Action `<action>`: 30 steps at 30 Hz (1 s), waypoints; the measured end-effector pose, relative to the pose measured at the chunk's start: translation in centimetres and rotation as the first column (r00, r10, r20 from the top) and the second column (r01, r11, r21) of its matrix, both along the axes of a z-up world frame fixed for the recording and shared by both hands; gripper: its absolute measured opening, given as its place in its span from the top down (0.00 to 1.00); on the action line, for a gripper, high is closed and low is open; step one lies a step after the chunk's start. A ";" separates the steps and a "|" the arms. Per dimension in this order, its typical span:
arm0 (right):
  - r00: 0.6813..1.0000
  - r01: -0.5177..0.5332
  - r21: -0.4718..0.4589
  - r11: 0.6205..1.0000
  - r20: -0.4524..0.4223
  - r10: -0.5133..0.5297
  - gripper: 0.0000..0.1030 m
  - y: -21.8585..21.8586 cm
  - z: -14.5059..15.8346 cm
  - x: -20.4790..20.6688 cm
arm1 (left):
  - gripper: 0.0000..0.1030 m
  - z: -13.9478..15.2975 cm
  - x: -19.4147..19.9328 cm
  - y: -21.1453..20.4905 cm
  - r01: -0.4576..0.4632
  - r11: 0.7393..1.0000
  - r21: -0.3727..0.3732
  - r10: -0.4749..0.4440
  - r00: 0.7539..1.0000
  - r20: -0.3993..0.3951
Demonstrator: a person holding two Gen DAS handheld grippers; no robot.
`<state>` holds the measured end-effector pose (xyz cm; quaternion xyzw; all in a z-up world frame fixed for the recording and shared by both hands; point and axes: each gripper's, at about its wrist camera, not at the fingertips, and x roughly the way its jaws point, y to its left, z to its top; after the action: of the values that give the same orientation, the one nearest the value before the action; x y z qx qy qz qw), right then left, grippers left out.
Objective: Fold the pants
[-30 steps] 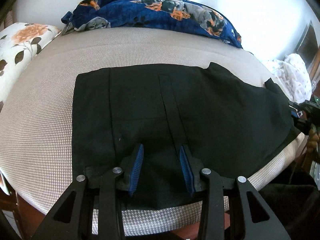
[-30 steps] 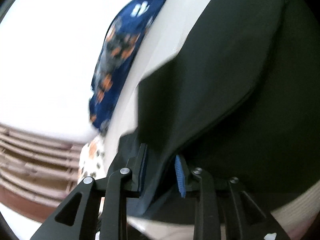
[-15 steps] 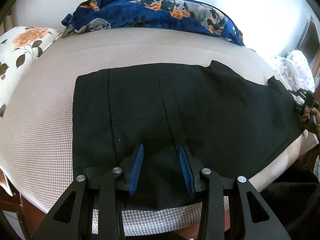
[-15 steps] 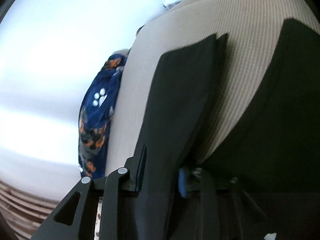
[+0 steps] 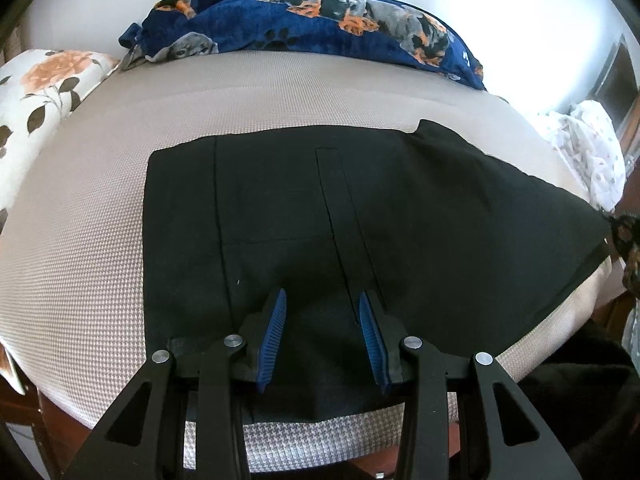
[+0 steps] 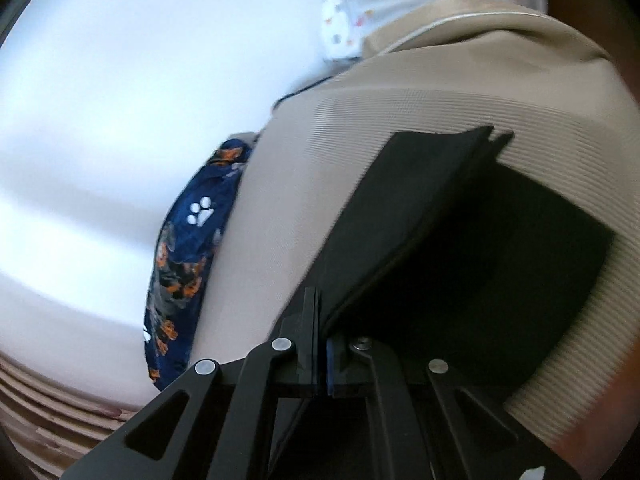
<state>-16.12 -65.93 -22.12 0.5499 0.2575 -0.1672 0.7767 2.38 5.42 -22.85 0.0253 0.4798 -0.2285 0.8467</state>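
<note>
pants (image 5: 360, 216): flat on the bed (image 5: 80, 240), in the middle
blanket (image 5: 320, 12): behind the pants, at the far edge of the bed
pillow (image 5: 44, 92): far left of the pants
left gripper (image 5: 322, 320): over the near edge of the pants
sheet (image 5: 592, 148): far right

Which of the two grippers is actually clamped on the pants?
The right gripper: its jaws pinch the black pants. The left gripper hovers open.

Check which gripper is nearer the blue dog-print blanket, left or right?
Hard to call; neither is close. The left gripper sits over the black pants, blanket beyond at the bed's far edge. The right gripper, shut on a pants edge, has it off to its left.
</note>
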 end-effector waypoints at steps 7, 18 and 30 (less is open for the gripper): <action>0.998 0.057 0.077 0.995 -0.026 -0.055 0.97 -0.4 -3.4 -4.9 | 0.61 0.0 0.0 0.2 0.026 1.000 0.006 -0.026 1.000 0.010; 0.992 0.126 0.143 0.982 0.012 -0.129 0.95 -1.5 -4.9 -7.5 | 0.61 0.1 -0.2 0.1 0.047 0.999 0.023 -0.048 0.999 0.026; 0.940 0.341 0.056 0.939 0.001 -0.341 0.87 -4.2 -3.7 -13.8 | 0.59 0.3 -0.3 0.0 0.031 0.999 0.015 -0.031 0.999 0.037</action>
<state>-29.96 -70.11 -25.83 0.6084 0.1587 -0.2890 0.7219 2.05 5.44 -22.55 0.0429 0.4652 -0.2377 0.8516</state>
